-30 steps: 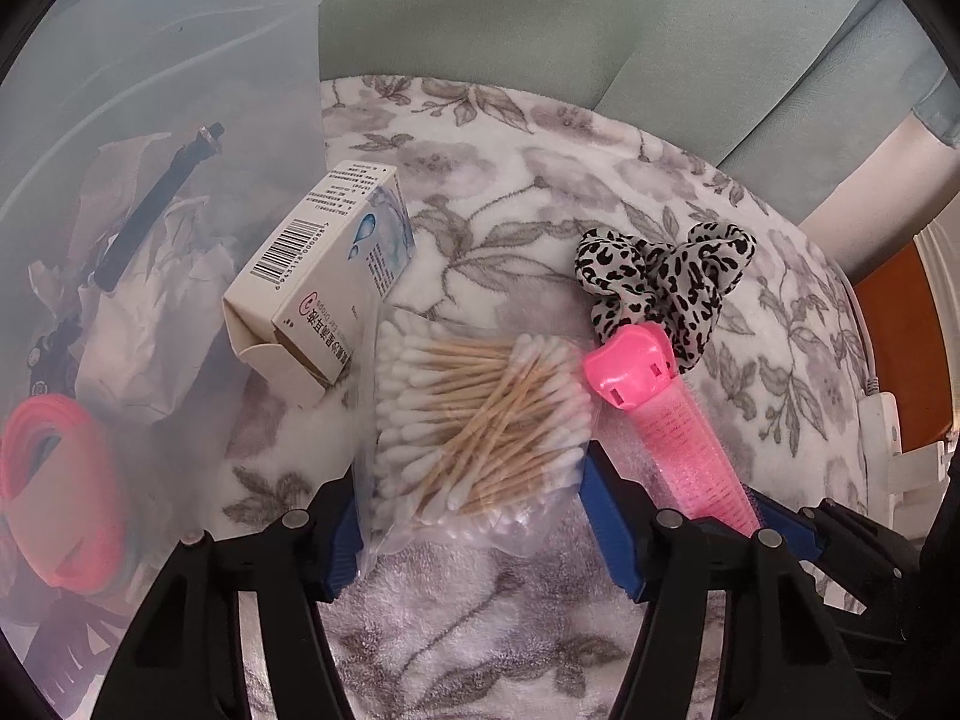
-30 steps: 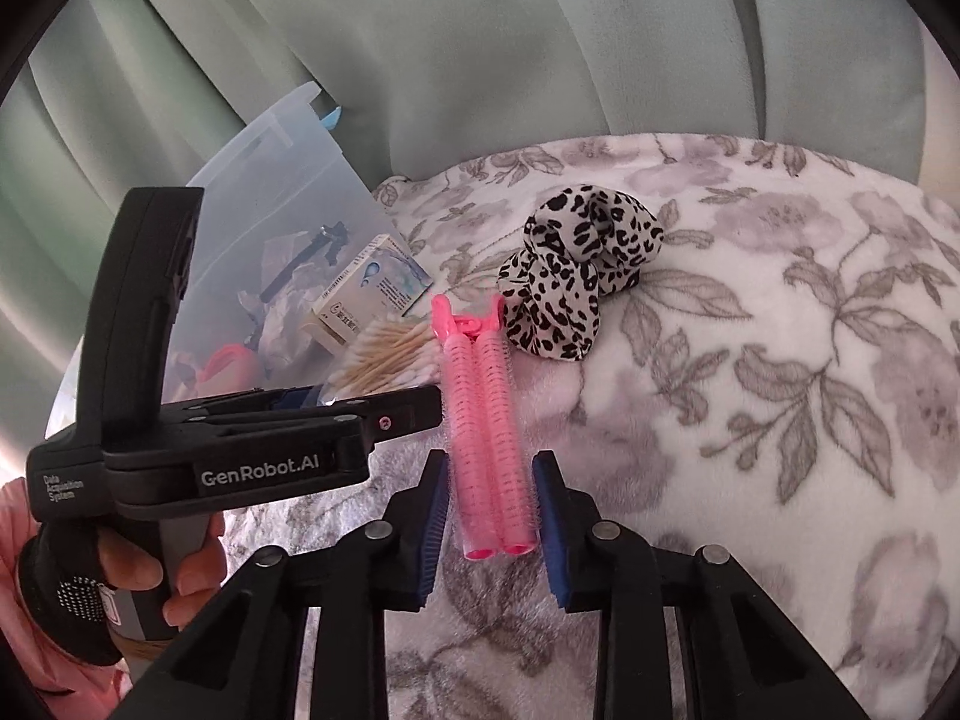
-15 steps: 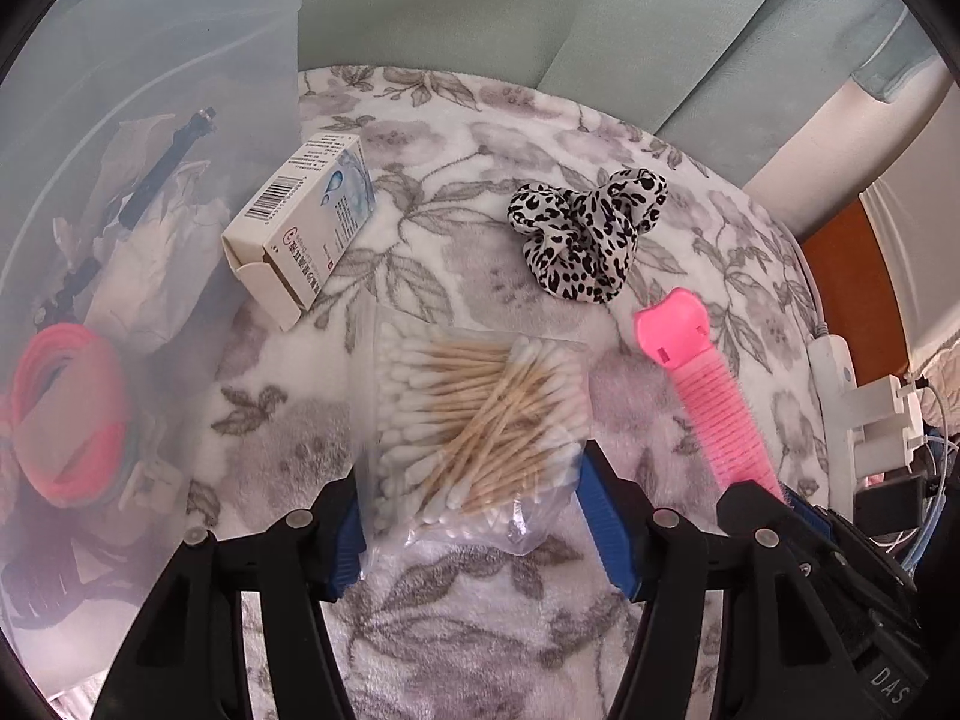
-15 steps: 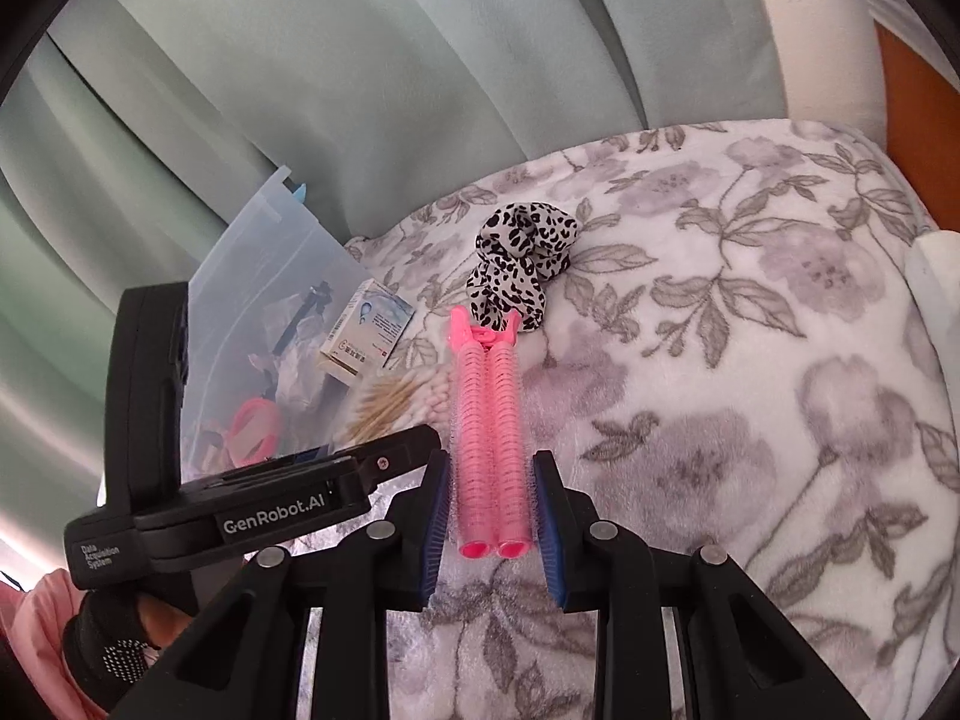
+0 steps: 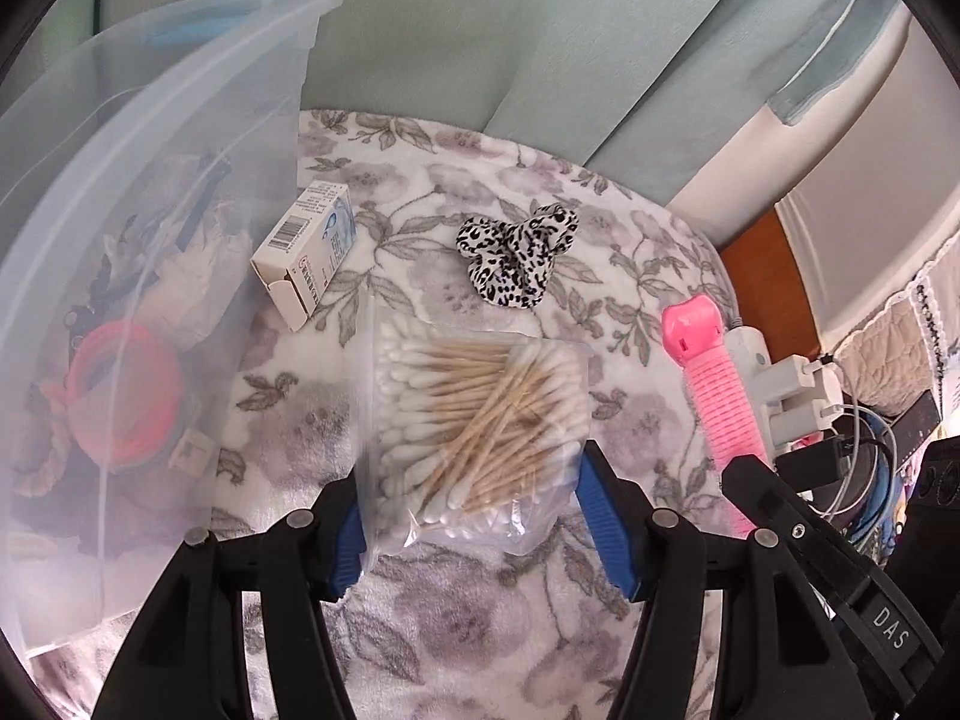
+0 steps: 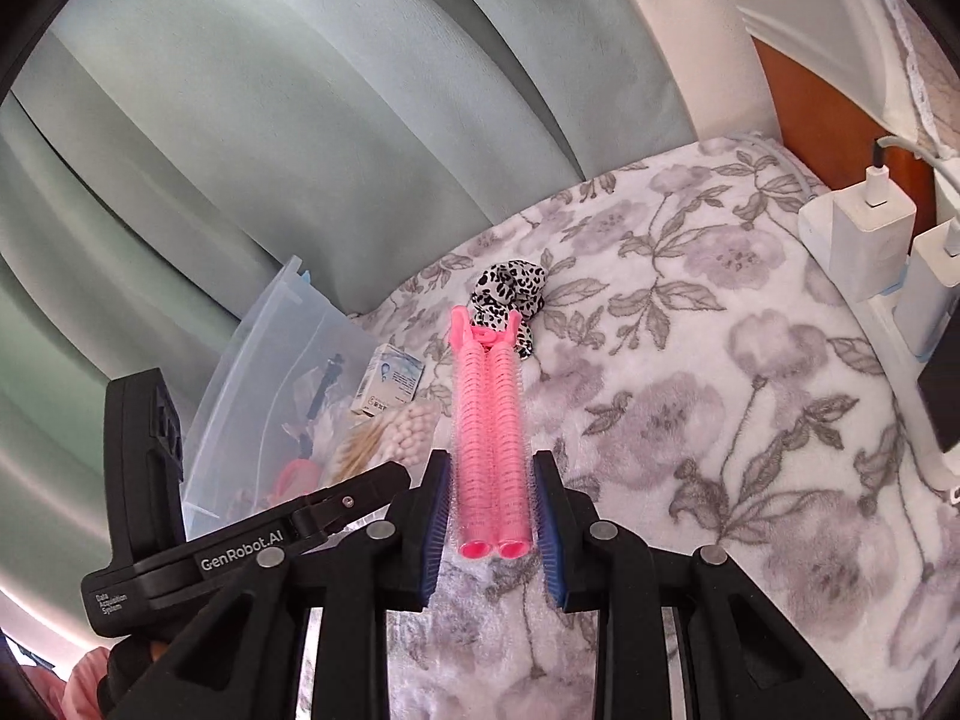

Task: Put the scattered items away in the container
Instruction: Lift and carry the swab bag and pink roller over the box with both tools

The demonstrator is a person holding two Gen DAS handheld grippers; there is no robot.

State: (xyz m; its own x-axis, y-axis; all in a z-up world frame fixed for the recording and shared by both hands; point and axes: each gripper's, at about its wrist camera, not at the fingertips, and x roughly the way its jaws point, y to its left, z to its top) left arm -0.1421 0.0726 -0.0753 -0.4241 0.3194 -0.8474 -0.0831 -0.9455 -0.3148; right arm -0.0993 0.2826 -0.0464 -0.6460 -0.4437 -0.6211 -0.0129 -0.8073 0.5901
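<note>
Gripping a clear bag of wooden cotton swabs (image 5: 474, 420), the left fingers (image 5: 591, 510); right fingers (image 6: 549, 516) clamping a ribbed pink hair clip (image 6: 489, 438).

Your left camera is looking steeply down along its gripper (image 5: 471, 516), close over the bed (image 5: 420, 630), with the bin (image 5: 150, 138) at its left. Your right camera is looking down less steeply from the right, facing the curtain (image 6: 300, 120). Both are sharing the scrunchie (image 5: 517, 254) (image 6: 510, 291), box (image 5: 306, 252) (image 6: 390, 381) and bin (image 6: 264, 360).
</note>
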